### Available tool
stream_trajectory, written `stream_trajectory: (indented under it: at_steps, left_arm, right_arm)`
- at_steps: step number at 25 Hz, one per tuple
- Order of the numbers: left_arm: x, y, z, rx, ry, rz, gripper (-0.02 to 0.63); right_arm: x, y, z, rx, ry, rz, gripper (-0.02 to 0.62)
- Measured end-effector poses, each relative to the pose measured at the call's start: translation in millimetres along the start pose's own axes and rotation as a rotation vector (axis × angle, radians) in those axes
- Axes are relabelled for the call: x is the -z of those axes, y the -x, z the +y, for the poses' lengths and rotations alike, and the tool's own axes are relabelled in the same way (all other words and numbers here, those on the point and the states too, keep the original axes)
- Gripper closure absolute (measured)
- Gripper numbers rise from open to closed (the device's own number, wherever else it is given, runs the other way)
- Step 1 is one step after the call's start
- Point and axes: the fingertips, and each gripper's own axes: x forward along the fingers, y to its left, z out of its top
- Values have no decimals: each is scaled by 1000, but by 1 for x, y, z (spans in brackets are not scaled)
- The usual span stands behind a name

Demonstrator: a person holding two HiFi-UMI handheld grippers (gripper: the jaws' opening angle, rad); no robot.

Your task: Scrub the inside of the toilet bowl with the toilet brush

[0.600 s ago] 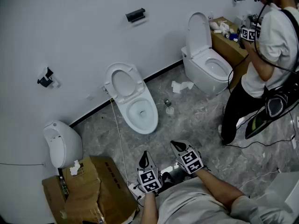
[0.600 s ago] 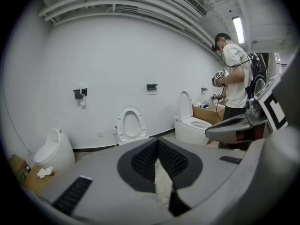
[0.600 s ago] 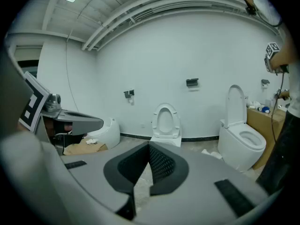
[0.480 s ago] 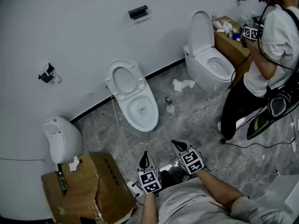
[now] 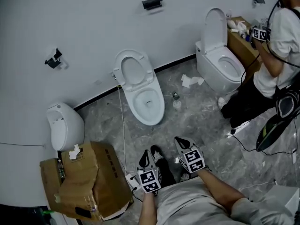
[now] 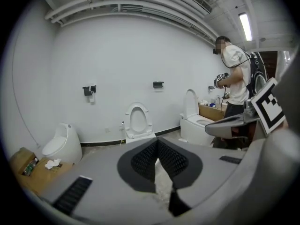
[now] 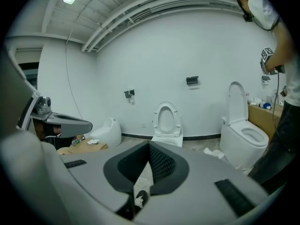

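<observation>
While the left gripper (image 5: 146,157) and right gripper (image 5: 182,144) hung closed and empty, scrubbing had not begun; the next move probably required grasping a brush, then reaching the far toilet bowl (image 5: 161,108).

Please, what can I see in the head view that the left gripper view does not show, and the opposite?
Only the head view: the wearer's black shoe and the marker cube on the left hand-held gripper.
Only the left gripper view: the ceiling pipes, the ceiling lamp, and that gripper seen along its own jaws, which are together with nothing between them.
Both: the open toilet by the wall, the urinal, the cardboard box and the other person.
</observation>
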Motion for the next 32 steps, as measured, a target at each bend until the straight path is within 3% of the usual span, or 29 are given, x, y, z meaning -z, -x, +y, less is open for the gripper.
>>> stream_trajectory:
  at_steps: [6, 11, 17, 23, 28, 32]
  left_arm:
    - [-19, -32, 19, 3, -1, -26, 575]
    - [-45, -71, 31, 47, -14, -63, 575]
    - [-79, -127, 69, 47, 8, -87, 575]
    - [-94, -172, 110, 58, -12, -52, 575]
    - [-104, -202, 138, 64, -87, -32, 575]
    - [-114, -225, 173, 63, -88, -36, 575]
  right_arm:
    - [-19, -28, 1, -51, -32, -19, 583]
    - [-29, -58, -10, -37, -12, 3, 583]
    - [-40, -103, -20, -39, -1, 36, 581]
    - [-48, -151, -27, -11, -62, 63, 581]
    - [-64, -196, -34, 17, -90, 77, 581]
    - [-76, -235, -35, 37, -131, 68, 581]
